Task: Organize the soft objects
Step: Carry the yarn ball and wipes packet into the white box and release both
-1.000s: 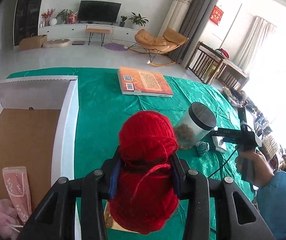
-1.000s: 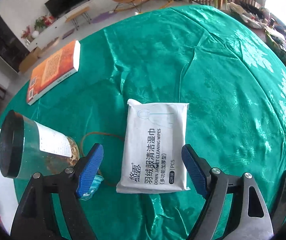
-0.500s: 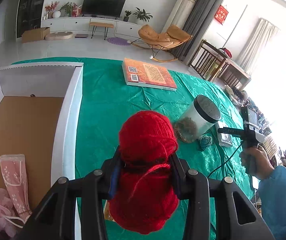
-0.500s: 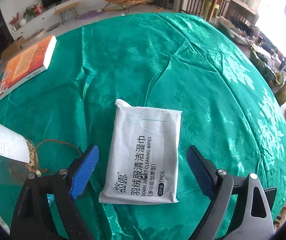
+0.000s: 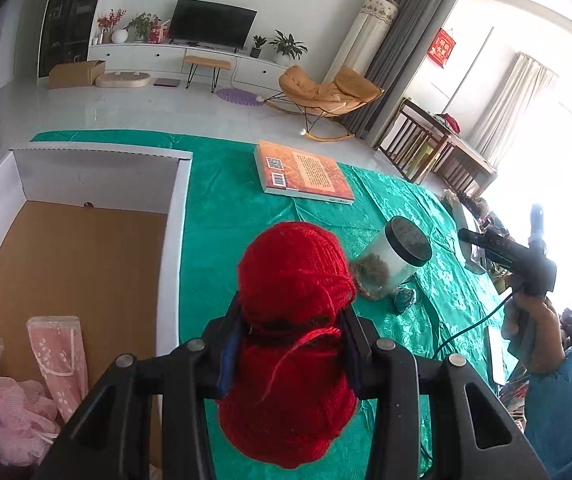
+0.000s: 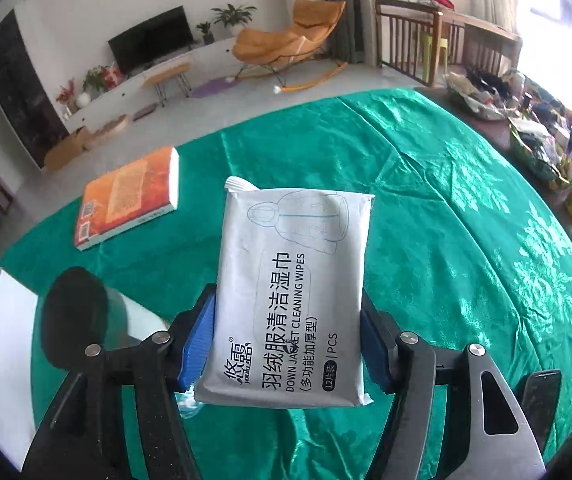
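Over the cloth (image 6: 426, 208): both loads are held clear of its glossy green damask.
Left gripper (image 5: 290, 340): pinched on fuzzy red yarn (image 5: 294, 280), beside the box (image 5: 171, 240).
Right gripper (image 6: 286, 344): just closed onto a flat, matte wipes pack (image 6: 294, 280).
Jar (image 5: 390, 264): clear, cylindrical, lying on the cloth.

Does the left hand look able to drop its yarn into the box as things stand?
Probably yes: the left gripper holds the yarn beside the open-topped box, whose floor is mostly bare.
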A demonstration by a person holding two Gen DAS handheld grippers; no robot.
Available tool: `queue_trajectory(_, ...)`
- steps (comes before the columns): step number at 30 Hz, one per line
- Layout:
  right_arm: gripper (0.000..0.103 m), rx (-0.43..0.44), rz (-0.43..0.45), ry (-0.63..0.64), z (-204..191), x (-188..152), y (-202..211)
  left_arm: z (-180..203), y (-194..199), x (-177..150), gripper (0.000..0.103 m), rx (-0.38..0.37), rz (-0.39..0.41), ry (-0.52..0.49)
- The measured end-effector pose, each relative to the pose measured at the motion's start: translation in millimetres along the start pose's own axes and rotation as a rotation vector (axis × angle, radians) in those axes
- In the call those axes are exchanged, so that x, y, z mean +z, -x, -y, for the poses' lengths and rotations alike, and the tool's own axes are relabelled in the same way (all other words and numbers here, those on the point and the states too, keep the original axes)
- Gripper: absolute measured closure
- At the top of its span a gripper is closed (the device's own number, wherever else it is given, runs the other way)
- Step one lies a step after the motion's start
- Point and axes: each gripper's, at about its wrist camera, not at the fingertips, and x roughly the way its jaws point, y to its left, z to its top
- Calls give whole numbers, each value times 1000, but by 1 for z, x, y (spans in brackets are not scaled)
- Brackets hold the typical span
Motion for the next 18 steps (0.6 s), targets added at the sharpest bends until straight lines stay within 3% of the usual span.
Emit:
queue_trajectory(5,36,309,40,160,-138,-13,78,-59,62,-12,62,133,40,44)
queue_trajectory(10,36,609,-41,304,-282,-69,120,-130,108,-46,58,315,31,131)
queue_trajectory(12,33,690,-89,346,-332,-99,123,-154,114,-61,44,416,14,162)
queue_trajectory(13,32,725,-116,362,-354,-112,121,-166,115,-71,23,454,10,181)
queue_trajectory(14,21,771,-156,378,-374,-127,117,-177,116,-78,6,488,10,207)
queue_trajectory(16,18,821,-245,414,-404,-151,108,-192,120,-90,4,523,25,260)
queue_trajectory(18,18,829,-250,444,-413,-164,107,-200,121,-98,4,504,33,294)
